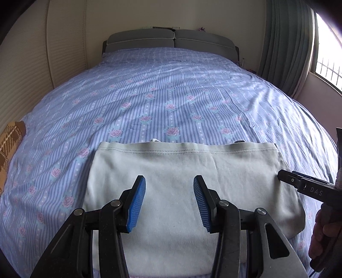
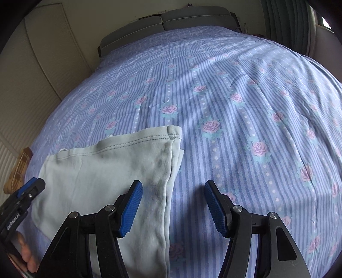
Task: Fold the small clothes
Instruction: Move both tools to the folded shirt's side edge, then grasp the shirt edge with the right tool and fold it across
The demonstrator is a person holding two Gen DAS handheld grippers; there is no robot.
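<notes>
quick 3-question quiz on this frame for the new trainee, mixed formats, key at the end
1. True or false: the left gripper is shut on the pale grey garment.
2. Multiple choice: in the right wrist view, the right gripper straddles
A. the garment's right side edge
B. the brown plaid cloth
C. the grey headboard
3. Fill in: the garment lies flat on a blue striped bedsheet printed with pink ____.

Key: 1 false, both grippers are open and hold nothing. 2 A, one finger is over the garment and the other over the bedsheet. 3 roses.
</notes>
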